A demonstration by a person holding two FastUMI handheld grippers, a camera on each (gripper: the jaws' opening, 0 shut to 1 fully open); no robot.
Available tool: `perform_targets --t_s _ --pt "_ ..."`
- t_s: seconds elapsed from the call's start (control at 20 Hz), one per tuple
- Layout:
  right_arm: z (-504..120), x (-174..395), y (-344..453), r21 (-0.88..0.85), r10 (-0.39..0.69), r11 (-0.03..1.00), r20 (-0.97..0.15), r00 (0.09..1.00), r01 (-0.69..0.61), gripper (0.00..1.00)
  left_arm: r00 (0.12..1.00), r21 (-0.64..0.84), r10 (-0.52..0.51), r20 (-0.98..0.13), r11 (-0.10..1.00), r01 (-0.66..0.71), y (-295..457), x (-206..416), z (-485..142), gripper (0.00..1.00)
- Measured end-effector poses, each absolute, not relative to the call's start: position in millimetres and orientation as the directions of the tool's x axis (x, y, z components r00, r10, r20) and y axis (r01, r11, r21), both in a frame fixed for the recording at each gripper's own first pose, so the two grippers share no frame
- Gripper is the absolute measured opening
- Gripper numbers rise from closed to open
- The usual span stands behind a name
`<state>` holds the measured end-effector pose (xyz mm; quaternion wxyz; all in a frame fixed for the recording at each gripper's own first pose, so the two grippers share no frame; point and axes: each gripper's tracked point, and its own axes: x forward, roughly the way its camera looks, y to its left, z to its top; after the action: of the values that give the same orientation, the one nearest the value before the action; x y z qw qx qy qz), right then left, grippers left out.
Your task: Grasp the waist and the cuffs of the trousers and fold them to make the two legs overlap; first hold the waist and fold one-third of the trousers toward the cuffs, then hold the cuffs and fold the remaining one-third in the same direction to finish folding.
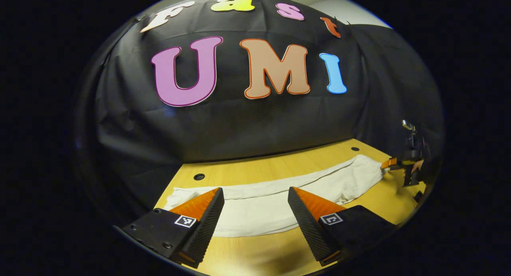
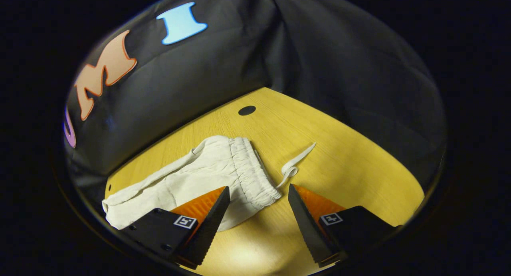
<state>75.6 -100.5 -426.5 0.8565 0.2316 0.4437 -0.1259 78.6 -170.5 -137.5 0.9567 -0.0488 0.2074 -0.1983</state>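
Flat on the yellow wood-grain table [image 1: 255, 248] lie the cream-white cotton trousers [image 1: 263, 204], spread lengthwise and already narrowed to one long band, so the two legs appear to overlap. In the left gripper view they stretch from the near-left part of the tabletop away to the far right, with a raised fold line running along their upper side. In the right gripper view the same trousers [image 2: 191, 180] show their gathered elastic waist [image 2: 249, 168] near the middle of the picture, the legs trailing off to the lower left. A white drawstring [image 2: 295, 162] spills from the waist onto bare wood, looped at its near end and running away to the right.

The left gripper [image 1: 255, 196] hangs above the near edge of the cloth toward the cuff end, its two fingers spread wide with fabric visible between them and nothing held. The right gripper [image 2: 258, 194] is poised over the waist end, fingers likewise parted: the elastic corner sits in the gap, and the drawstring loop lies just beside the right-hand finger. Whether either finger touches the cloth cannot be told.

At the far right of the left gripper view the right gripper [image 1: 389, 163] shows again, small, at the waist end of the trousers.

Round dark holes [image 2: 246, 110] are set into the tabletop near the black cloth wall [image 2: 319, 60] behind the table.
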Motion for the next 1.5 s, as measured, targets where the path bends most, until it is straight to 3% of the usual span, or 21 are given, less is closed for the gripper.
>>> perform_targets --t_s 0.05,0.25,0.35,0.4,0.6,1.0,1.25,1.5 --pt "-428 77 -97 0.307 0.005 0.849 -0.82 0.573 0.431 0.96 0.837 -0.172 -0.398 -0.375 0.917 0.359 -171 74 -133 0.96" --pt "-440 76 -97 0.306 -0.003 0.815 -0.847 0.532 0.492 0.92 0.851 -0.119 -0.376 -0.367 0.926 0.358 -169 61 -118 0.96" --pt "-443 74 -98 0.311 0.005 0.81 -0.852 0.524 0.497 0.72 0.857 -0.095 -0.362 -0.365 0.931 0.353 -169 56 -113 0.96" --pt "-444 75 -96 0.326 0.027 0.808 -0.852 0.523 0.49 0.66 0.859 -0.09 -0.358 -0.365 0.932 0.35 -170 53 -112 0.96" --pt "-445 79 -97 0.379 0.082 0.789 -0.846 0.528 0.484 0.18 0.86 -0.102 -0.34 -0.381 0.94 0.327 -173 43 -114 0.96" --pt "-362 113 -92 0.531 0.159 0.743 -0.732 0.662 0.408 0.19 0.852 -0.13 -0.364 -0.377 0.931 0.34 -166 64 -116 0.96" --pt "-307 135 -35 0.609 0.215 0.719 -0.654 0.725 0.336 0.19 0.845 -0.147 -0.393 -0.362 0.92 0.364 -147 71 -118 0.96" --pt "-267 150 20 0.604 0.253 0.764 -0.603 0.757 0.226 0.19 0.844 -0.173 -0.39 -0.368 0.92 0.351 -119 75 -130 0.96"
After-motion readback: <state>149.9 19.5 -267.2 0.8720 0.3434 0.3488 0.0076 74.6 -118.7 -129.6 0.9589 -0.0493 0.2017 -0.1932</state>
